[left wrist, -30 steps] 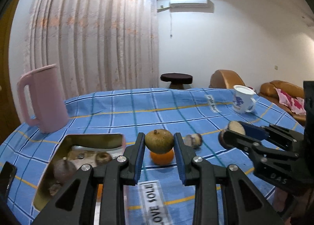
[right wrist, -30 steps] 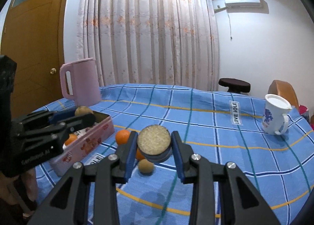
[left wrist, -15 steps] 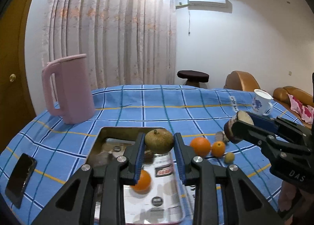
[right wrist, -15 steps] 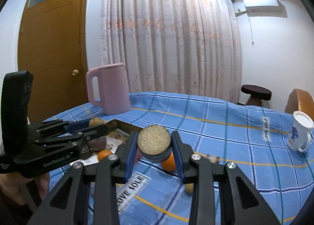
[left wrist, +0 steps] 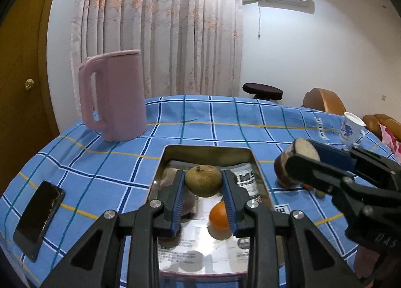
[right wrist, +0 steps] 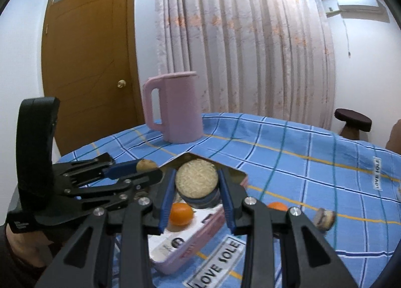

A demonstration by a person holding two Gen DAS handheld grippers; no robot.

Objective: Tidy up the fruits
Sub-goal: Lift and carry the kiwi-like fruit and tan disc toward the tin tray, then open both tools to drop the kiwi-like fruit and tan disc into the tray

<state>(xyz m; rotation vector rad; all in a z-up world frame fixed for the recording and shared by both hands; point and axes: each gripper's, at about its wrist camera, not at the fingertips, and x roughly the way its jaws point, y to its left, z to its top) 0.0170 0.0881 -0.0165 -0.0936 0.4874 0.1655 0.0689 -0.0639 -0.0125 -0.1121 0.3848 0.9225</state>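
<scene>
Both grippers have swung across the table toward the pink jug since a second ago: the tin, then off to the lower left of the left wrist view, now lies straight under the left gripper (left wrist: 203, 189), and the door has come into the right wrist view. Left gripper points forward and slightly down over the open tin (left wrist: 246, 160), jaws pinching a brownish-green round fruit (left wrist: 203, 181) held above the tin's interior. Right gripper (right wrist: 196, 189) is likewise tilted a little downward at the tin's near corner, jaws clamped on a dark fruit half (right wrist: 196, 178) with its pale cut face toward the camera. An orange (left wrist: 218, 215) sits inside the tin beneath the left jaws; other contents are dark and hard to tell. Left view only: a black phone (left wrist: 37, 217) on the blue checked tablecloth (left wrist: 200, 122) at left, a white mug (left wrist: 351, 128) far right, a brown sofa behind it. Right view only: the wooden door (right wrist: 87, 62), the tin's pink outer wall (right wrist: 200, 240), a second orange (right wrist: 277, 205) on the cloth beside the tin, and a small dark-and-pale fruit (right wrist: 324, 218) further right. Pink jug (left wrist: 112, 97) stands upright behind the tin in both views. Each gripper appears side-on in the other's view, and a hand (right wrist: 17, 245) shows at the lower left
</scene>
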